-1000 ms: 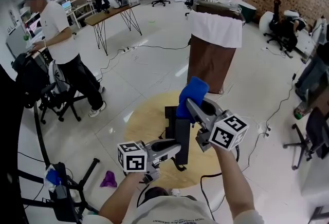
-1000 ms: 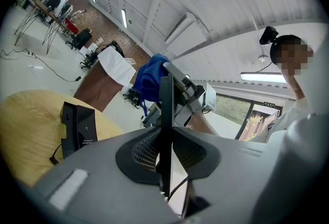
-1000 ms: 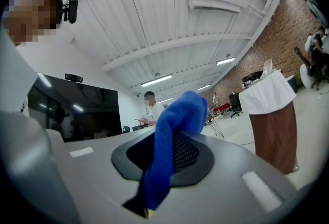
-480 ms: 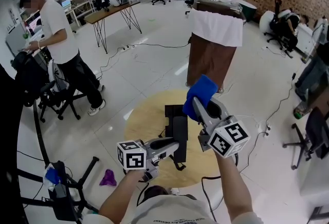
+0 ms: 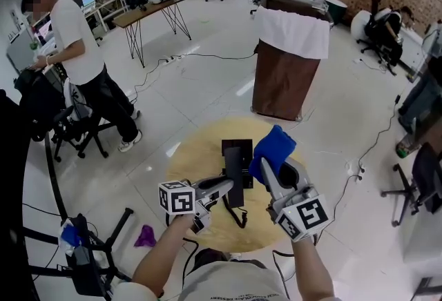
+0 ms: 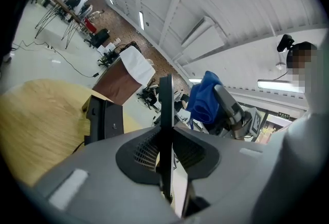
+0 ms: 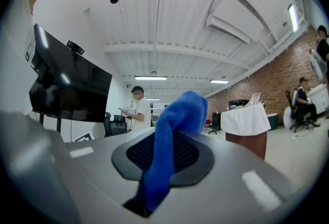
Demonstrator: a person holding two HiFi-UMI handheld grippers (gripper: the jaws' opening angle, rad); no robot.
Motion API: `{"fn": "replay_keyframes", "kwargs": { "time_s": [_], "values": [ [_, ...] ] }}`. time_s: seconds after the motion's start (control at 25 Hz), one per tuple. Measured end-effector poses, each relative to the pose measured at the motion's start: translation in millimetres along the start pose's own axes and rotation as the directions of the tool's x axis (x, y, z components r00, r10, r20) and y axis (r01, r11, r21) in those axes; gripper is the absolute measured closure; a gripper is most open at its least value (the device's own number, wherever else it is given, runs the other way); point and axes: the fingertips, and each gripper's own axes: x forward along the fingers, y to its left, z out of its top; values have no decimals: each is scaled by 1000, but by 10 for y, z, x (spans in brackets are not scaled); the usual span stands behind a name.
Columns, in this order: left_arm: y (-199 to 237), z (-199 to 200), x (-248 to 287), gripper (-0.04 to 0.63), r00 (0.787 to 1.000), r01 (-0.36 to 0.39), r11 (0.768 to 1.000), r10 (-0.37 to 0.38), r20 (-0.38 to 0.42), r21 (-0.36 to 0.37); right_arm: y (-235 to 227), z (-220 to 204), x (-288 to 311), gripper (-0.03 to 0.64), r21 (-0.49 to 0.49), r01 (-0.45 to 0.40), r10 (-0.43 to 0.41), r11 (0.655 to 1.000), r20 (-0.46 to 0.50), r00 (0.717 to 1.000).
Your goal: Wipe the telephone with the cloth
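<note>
On the round wooden table (image 5: pixel 197 154) stands the black telephone base (image 5: pixel 238 149), which also shows in the left gripper view (image 6: pixel 105 121). My left gripper (image 5: pixel 226 188) is shut on the black handset (image 5: pixel 235 170), held above the table; seen edge-on, the handset (image 6: pixel 165 115) is a thin black strip between the jaws. A black cord (image 5: pixel 238 215) hangs from it. My right gripper (image 5: pixel 268 167) is shut on a blue cloth (image 5: pixel 273 149), just right of the handset and not touching it. The cloth (image 7: pixel 172 141) bulges out of the jaws.
A brown stand with a white cover (image 5: pixel 289 65) is beyond the table. A person in a white shirt (image 5: pixel 76 65) stands at the left by chairs. Cables cross the white floor; a purple rag (image 5: pixel 145 239) lies near a tripod (image 5: pixel 90 258).
My right gripper with the blue cloth has slid off the top of the handset to its right side and come nearer to me. The left gripper still holds the handset.
</note>
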Motion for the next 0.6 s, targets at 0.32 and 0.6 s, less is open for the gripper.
{"fn": "replay_keyframes", "kwargs": {
  "time_s": [0.32, 0.6],
  "values": [
    [448, -41, 104, 532, 999, -30, 999, 29, -24, -44, -30, -345, -200, 555, 64, 22, -18, 998, -68, 998],
    [879, -121, 144, 533, 997, -55, 994, 49, -66, -91, 34, -516, -216, 555, 60, 15, -9, 998, -113, 994]
  ]
}}
